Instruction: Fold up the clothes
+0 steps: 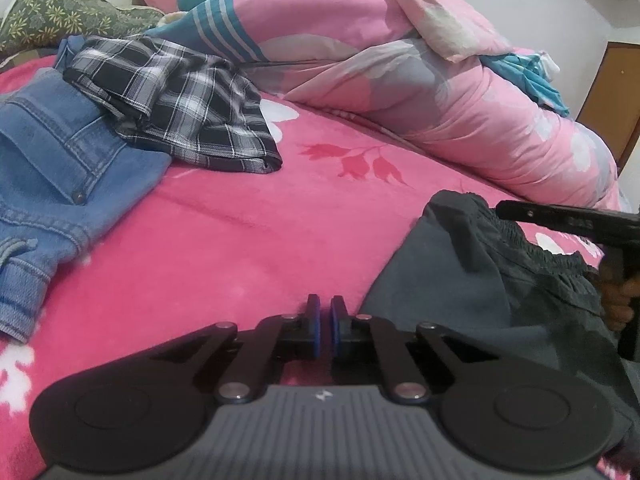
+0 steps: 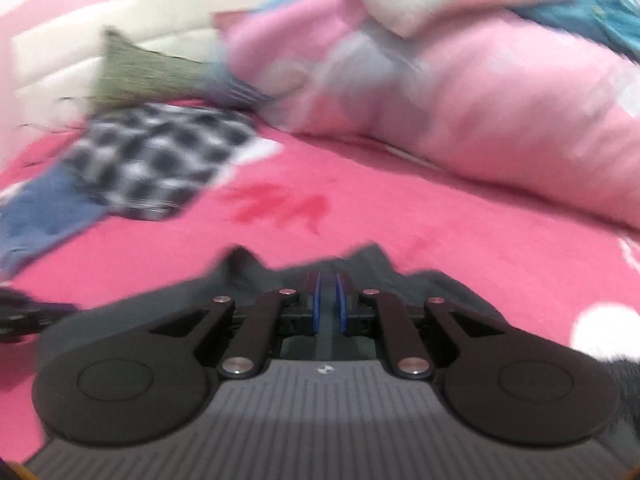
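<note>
Here the dark grey shorts [image 1: 460, 280] are lying on the pink floral blanket [image 1: 240, 232], to the right of the left gripper [image 1: 325, 320], whose blue pads are sitting nearly together over bare blanket with nothing between them. The right gripper [image 2: 328, 300] is the nearer one, its fingers pinching in close over the shorts' bunched edge [image 2: 360, 260], though motion blur is hiding whether cloth is actually clamped.

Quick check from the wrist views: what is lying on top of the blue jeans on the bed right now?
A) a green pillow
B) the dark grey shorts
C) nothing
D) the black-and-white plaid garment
D: in the left wrist view the plaid garment lies across the upper part of the blue jeans, while the dark grey shorts lie apart.
</note>
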`<state>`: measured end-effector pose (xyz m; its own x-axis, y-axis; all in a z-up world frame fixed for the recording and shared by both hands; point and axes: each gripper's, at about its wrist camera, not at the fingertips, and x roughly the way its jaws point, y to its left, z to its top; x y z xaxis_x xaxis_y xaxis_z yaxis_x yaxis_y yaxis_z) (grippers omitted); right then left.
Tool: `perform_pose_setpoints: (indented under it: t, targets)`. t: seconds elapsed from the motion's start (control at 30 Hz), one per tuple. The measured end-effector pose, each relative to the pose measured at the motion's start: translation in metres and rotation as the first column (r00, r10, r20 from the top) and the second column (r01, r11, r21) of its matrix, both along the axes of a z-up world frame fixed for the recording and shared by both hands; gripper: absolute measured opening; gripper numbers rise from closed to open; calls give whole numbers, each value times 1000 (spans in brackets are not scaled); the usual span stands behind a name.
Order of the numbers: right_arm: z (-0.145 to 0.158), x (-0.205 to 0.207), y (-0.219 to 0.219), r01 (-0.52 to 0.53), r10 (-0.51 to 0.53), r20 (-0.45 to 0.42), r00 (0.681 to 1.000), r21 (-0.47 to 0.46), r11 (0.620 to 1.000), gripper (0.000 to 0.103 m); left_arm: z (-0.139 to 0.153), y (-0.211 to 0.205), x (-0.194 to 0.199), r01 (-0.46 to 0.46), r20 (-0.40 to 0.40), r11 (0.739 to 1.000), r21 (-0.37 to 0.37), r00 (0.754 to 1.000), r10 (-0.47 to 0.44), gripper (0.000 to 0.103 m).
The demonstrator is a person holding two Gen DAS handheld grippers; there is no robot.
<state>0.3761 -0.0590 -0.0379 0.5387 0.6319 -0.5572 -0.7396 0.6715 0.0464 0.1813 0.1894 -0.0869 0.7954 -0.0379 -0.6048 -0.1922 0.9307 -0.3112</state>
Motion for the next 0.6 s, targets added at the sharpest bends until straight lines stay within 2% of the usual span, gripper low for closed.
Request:
perform_pose_setpoints:
  t: [0.07,0.1,0.2,0.33,0.5,0.57,0.6]
  targets:
    - [5,-7,3,-80,80,2,997,-35,996,14,0,0,0,0,0,1000,-3,1000,0,8]
    - [5,-9,4,-104,105,6,995,-59,993,21,0,0,0,0,0,1000,-4,1000,0,8]
    - [0,-16,3,-157,161,12,987,-151,976,28,0,1,0,0,0,1000,-6,1000,0,8]
    - [-11,-26,1,-201,207,-4,978,-244,949,29,-1,1,0,0,1,1000,-7,1000,0,8]
    - [-24,-36,6,-213,239,34,970,-340,916,28,-1,1,1,0,1,1000,-8,1000,0,8]
    - [-30,-35,9,-197,225,33,974,-368,909,26,-2,2,1,-1,1,1000,-12,1000,1,8]
    - [-31,-35,9,-191,219,35,975,-370,909,20,-3,2,1,-1,1,1000,-14,1000,1,9]
